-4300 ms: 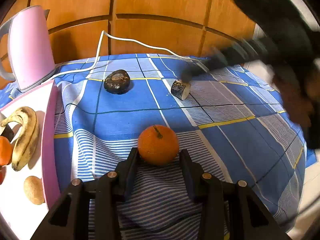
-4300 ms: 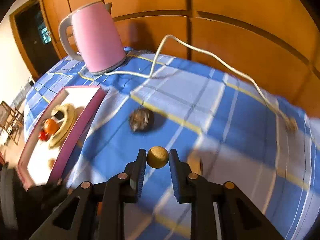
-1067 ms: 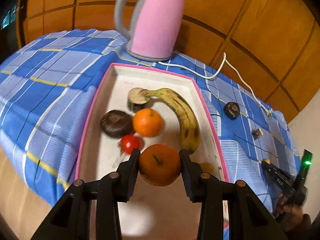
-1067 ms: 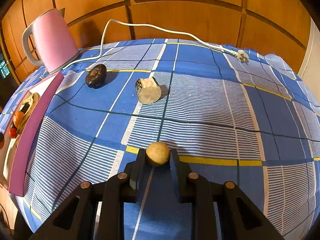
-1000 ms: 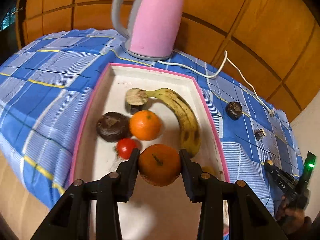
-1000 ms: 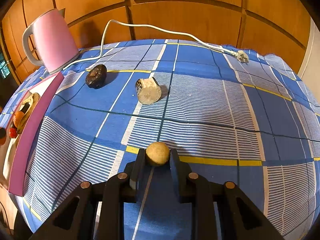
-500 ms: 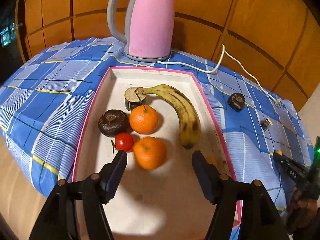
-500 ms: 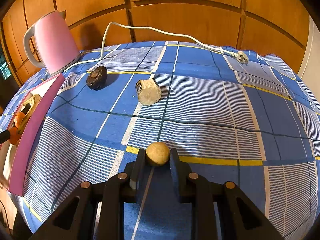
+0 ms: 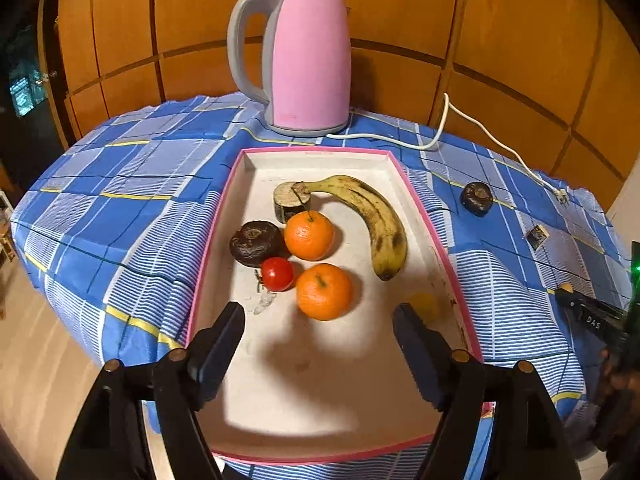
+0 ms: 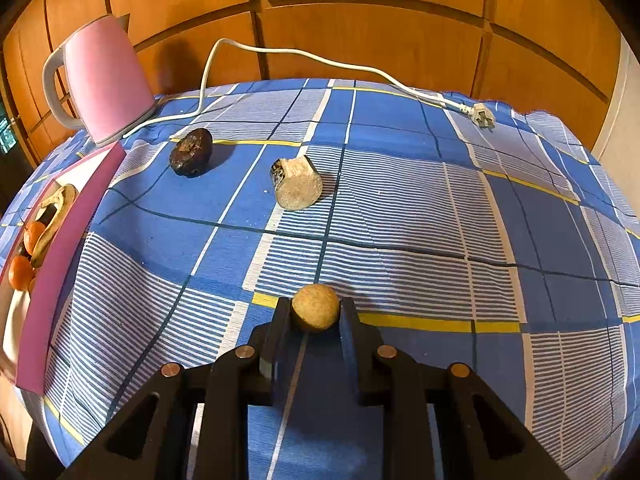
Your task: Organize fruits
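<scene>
A pink-rimmed white tray [image 9: 416, 204] lies on the checked cloth. In it are a banana [image 9: 368, 212], two oranges [image 9: 324, 291] [image 9: 309, 235], a cherry tomato [image 9: 277, 274], a dark round fruit [image 9: 255, 243], a cut stub [image 9: 291, 201] and a small tan fruit [image 9: 424, 306]. My left gripper [image 9: 318, 322] hovers over the tray's near end, its jaws opening, with nothing between them; the nearer orange lies just beyond. My right gripper [image 10: 314, 312] is shut on a small tan round fruit [image 10: 315, 307] above the cloth. A dark fruit [image 10: 191, 152] and a cut stub [image 10: 297, 189] lie on the cloth.
A pink kettle [image 9: 304, 60] stands behind the tray, and its white cord [image 10: 320, 62] trails across the cloth to a loose plug [image 10: 482, 116]. Wooden panels close off the back. The table edge drops away on the left [image 9: 52, 304].
My left gripper let go of the orange, which now rests in the tray, and its jaws spread while it drew back a little. The right gripper has held still with its fruit.
</scene>
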Demonstrator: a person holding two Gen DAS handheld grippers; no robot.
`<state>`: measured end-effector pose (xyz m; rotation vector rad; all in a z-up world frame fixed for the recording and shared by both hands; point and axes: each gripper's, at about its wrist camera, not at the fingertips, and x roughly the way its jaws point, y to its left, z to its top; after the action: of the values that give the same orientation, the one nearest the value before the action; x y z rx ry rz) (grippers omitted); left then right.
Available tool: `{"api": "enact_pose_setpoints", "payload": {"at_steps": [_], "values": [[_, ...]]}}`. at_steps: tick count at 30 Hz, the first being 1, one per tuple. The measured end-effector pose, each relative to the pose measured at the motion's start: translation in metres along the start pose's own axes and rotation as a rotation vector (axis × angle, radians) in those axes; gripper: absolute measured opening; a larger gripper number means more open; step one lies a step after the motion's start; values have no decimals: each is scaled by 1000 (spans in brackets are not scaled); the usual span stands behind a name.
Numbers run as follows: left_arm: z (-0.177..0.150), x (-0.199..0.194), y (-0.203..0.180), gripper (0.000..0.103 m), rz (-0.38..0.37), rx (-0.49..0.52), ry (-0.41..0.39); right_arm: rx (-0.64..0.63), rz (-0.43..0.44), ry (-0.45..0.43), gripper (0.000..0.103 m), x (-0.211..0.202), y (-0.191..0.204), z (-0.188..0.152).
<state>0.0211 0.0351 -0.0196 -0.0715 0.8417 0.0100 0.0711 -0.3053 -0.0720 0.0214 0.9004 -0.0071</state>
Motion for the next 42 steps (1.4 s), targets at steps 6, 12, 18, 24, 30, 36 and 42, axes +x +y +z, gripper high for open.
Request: {"api": "enact_pose_setpoints", "payload": {"at_steps": [6, 12, 18, 24, 30, 36, 42], "values": [[1, -3, 4, 77, 27, -2, -12, 5, 8, 18, 24, -4, 3, 0], [2, -6, 5, 77, 45, -6, -27, -32, 64, -12, 24, -21, 24, 1], [5, -11, 9, 78, 68, -9, -53, -131, 209, -39, 24, -40, 71, 6], [6, -12, 14, 78, 82, -16, -60, -247, 341, -41, 24, -53, 122, 4], [7, -13, 16, 78, 92, -21, -65, -338, 421, -19, 24, -54, 160, 1], [7, -12, 19, 78, 101, -25, -65, -412, 467, 4, 24, -51, 188, -2], [8, -13, 21, 78, 119, -24, -79, -469, 477, 41, 24, -37, 211, -7]]}}
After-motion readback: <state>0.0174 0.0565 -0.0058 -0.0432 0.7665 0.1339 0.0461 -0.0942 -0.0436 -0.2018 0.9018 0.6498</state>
